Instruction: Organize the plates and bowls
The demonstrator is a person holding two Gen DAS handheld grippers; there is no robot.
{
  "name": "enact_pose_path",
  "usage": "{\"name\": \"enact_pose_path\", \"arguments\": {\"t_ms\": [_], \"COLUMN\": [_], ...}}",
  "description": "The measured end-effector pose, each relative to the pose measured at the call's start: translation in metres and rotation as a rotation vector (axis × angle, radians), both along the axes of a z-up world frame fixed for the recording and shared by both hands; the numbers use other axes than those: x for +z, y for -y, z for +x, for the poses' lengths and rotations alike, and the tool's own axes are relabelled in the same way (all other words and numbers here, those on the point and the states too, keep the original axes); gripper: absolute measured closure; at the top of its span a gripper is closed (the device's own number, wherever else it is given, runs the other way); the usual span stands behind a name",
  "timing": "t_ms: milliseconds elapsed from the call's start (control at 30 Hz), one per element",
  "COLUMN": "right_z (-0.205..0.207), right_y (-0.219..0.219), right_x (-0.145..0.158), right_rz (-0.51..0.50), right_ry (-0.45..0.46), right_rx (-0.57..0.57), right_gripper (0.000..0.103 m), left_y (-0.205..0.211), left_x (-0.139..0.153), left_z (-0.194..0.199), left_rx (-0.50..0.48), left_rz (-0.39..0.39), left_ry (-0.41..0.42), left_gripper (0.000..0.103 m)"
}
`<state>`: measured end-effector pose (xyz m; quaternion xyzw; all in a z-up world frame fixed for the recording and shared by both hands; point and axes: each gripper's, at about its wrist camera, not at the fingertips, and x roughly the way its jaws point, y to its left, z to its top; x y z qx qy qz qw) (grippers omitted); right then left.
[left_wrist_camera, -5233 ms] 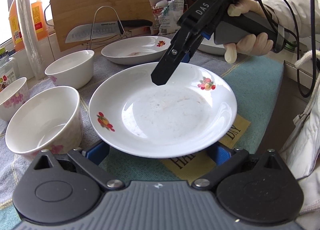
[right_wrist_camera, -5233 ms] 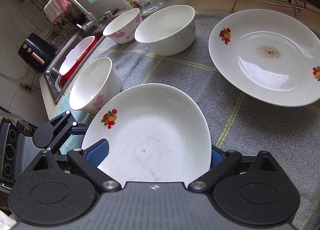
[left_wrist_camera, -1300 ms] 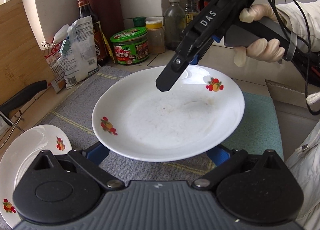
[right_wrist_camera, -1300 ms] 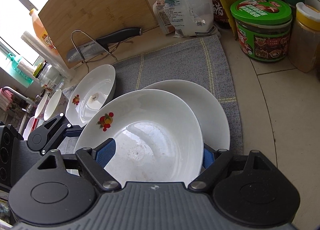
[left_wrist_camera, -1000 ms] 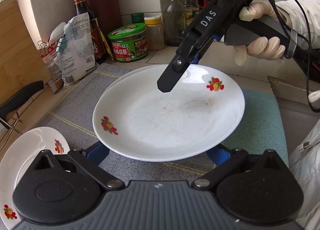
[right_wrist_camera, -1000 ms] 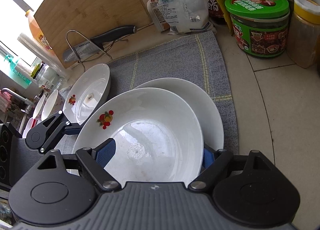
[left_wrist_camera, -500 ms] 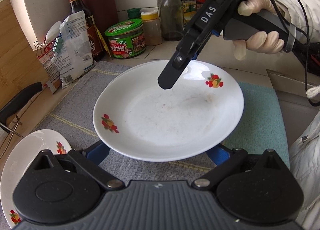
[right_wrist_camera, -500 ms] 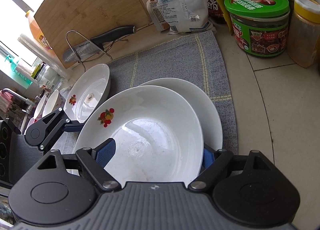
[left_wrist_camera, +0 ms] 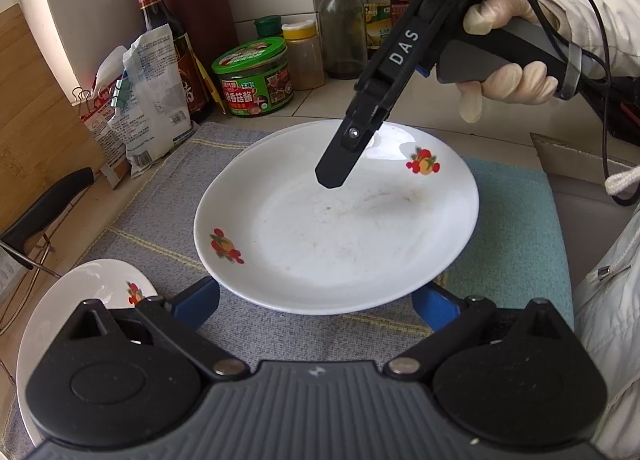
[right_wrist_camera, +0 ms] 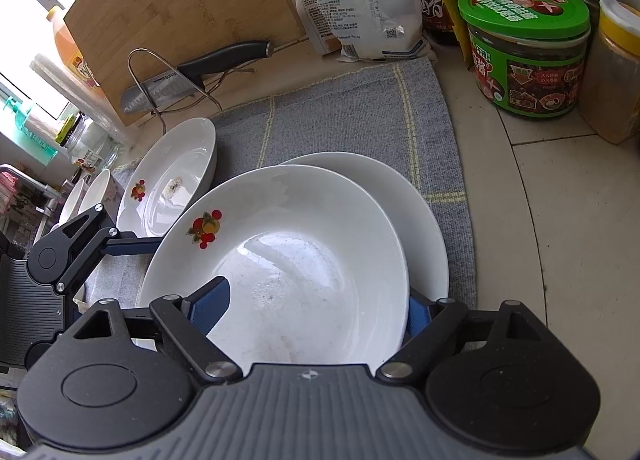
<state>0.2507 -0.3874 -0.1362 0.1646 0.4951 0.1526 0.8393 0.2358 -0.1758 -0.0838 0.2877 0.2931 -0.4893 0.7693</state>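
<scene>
the plate (left_wrist_camera: 336,219) with the fruit print has travelled from the far end of the counter, where the bowls (right_wrist_camera: 86,195) stand, to the grey mat (right_wrist_camera: 344,115) beside the green jar (right_wrist_camera: 524,47), and over the last second it has sunk until it sits almost nested on a second plate (right_wrist_camera: 424,219) lying there. the right gripper (right_wrist_camera: 316,300) is still clenched on its near rim, one finger over the rim and one under. the left gripper (left_wrist_camera: 316,300) has its fingers spread under the opposite edge; i cannot tell if it presses. stacking looks nearly done; letting go seems next. a third plate (right_wrist_camera: 172,179) waits further along the mat.
</scene>
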Motion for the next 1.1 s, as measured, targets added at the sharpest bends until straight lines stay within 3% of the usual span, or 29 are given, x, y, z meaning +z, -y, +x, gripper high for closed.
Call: {"name": "enact_pose_path", "arguments": {"t_ms": [567,1100], "right_z": [0.011,0.000], "right_y": [-0.005,0.000], "right_x": [-0.002,0.003], "right_rz": [-0.023,0.000], "right_ry": [-0.041,-0.076], "right_rx": [0.003,-0.038], "right_gripper": [0.011,0.009], "left_y": [-0.004,-0.009], "left_x": [0.005,0.001], "left_z": [-0.003,-0.003], "left_rx": [0.001,-0.012], "left_rz": [0.010,0.017], "left_ry": [0.032,0.009], "left_gripper": [0.001,0.001]}}
